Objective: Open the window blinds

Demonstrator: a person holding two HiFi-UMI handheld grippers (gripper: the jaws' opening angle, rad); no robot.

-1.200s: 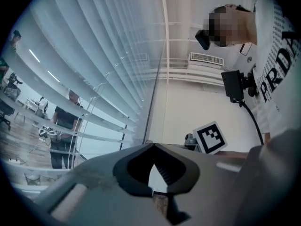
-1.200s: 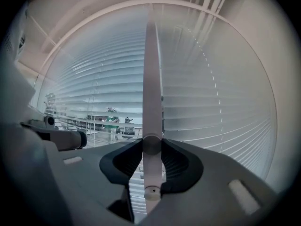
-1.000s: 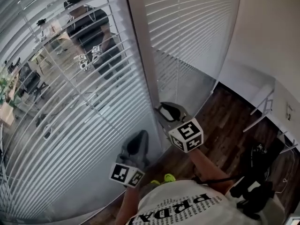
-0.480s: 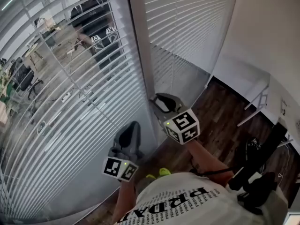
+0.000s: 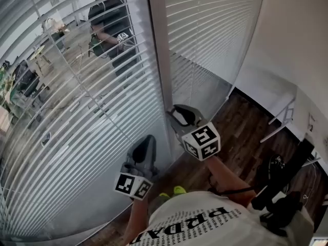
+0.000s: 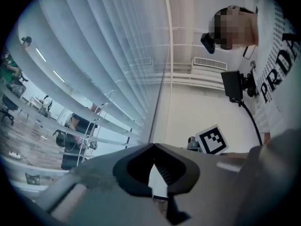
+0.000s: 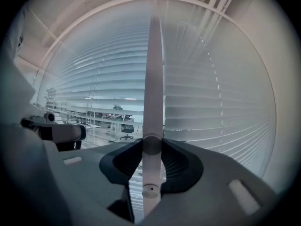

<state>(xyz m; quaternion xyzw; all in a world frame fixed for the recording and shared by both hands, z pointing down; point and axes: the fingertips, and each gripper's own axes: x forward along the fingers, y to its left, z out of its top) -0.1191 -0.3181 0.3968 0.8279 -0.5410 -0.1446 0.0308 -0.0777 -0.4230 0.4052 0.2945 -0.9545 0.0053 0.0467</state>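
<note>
Two white slatted blinds hang side by side: a wide left blind [image 5: 77, 117] with slats tilted enough to see through, and a right blind [image 5: 210, 29] with flatter slats. A white frame post [image 5: 160, 60] stands between them. My right gripper [image 5: 180, 118] is low by that post, shut on the blind's white wand [image 7: 153, 79], which runs straight up between its pads [image 7: 151, 147]. My left gripper [image 5: 145, 150] points up at the left blind's lower part. Its jaws [image 6: 155, 173] are shut with nothing in them. The thin wand [image 6: 164, 41] also shows there.
A dim reflection of a person [image 5: 110, 24] and an office shows through the left blind. Dark wood floor [image 5: 246, 127] lies at the right, with a white wall [image 5: 297, 40], a white desk edge [image 5: 287, 111] and black gear with cables [image 5: 279, 188] on the floor.
Both grippers stay close to where they were, the right one still low by the post. The head view has shifted, so the reflected person sits higher in the glass.
</note>
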